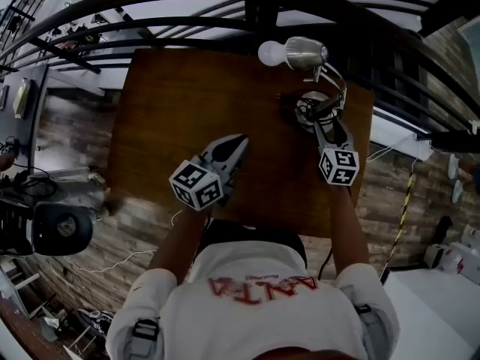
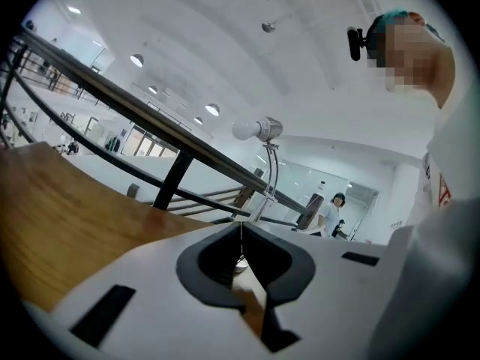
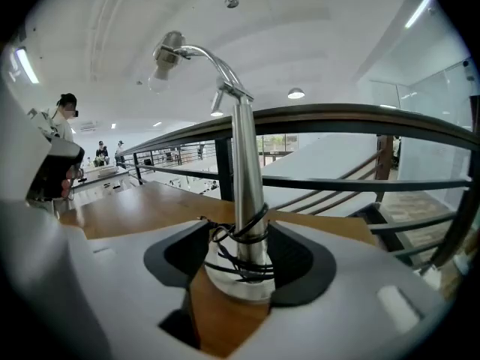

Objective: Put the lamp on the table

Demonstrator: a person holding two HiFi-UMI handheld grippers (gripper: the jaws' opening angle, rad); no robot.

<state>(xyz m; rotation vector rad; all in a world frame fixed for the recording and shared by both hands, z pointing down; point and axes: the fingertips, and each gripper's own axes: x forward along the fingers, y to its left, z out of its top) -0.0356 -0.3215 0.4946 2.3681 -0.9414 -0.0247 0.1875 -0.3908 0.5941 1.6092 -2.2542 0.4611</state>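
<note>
I see a brown wooden surface [image 1: 187, 111] set against a black railing [image 1: 225, 10], with plank floor [image 1: 71, 137] below on the left. My left hand-held gripper [image 1: 240, 142] hovers over the surface, jaws closed on nothing. The lamp [image 1: 304, 52] stands upright near the surface's far right corner. Its post sits between the spread jaws of my right hand-held gripper [image 1: 324, 122], clear of the pads. From the head view those jaws half hide the lamp's base.
</note>
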